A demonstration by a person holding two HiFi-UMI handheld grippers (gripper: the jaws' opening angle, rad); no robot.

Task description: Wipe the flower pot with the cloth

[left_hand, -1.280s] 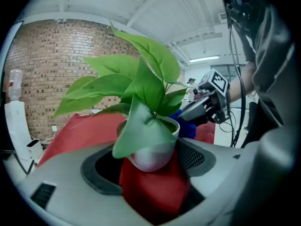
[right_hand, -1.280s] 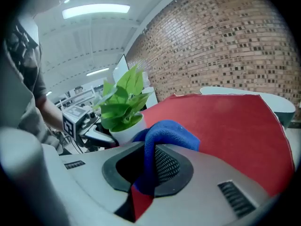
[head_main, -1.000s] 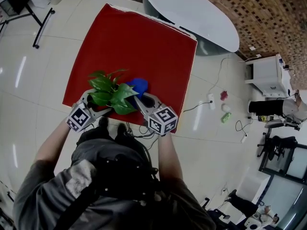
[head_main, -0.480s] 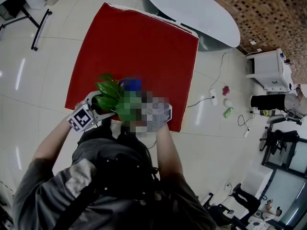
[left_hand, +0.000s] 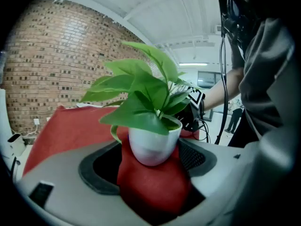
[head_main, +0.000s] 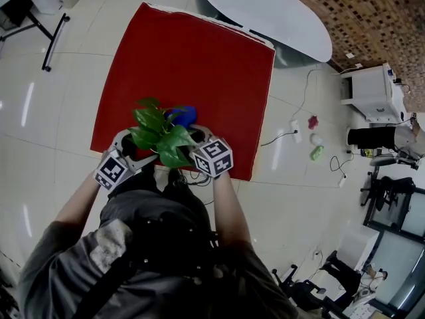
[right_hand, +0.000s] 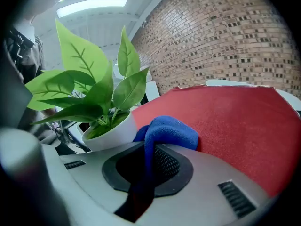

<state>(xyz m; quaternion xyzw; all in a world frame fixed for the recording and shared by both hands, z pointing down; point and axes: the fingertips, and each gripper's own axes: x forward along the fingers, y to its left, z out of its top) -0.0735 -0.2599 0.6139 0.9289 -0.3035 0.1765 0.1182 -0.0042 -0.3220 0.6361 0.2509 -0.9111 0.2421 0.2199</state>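
A white flower pot (left_hand: pixel 150 147) with green leaves (head_main: pixel 159 135) sits between the jaws of my left gripper (left_hand: pixel 150 160), which is shut on its sides. It is held over the near edge of the red table cover (head_main: pixel 192 58). My left gripper (head_main: pixel 143 153) comes in from the left under the leaves. My right gripper (right_hand: pixel 148 159) is shut on a blue cloth (right_hand: pixel 169 131), and the cloth bunches up over its fingertips and touches the pot's (right_hand: pixel 110 133) side. In the head view the blue cloth (head_main: pixel 184 115) shows just behind the leaves, with my right gripper (head_main: pixel 189 138) to its near right.
A white oval table (head_main: pixel 265 12) stands beyond the red cover. Cables and small objects (head_main: pixel 312 138) lie on the tiled floor to the right, near a white cabinet (head_main: pixel 368 92). A black stand leg (head_main: pixel 53 32) is at far left.
My right gripper with the blue cloth has shifted a little left and closer against the pot. The left gripper still holds the pot in much the same place.
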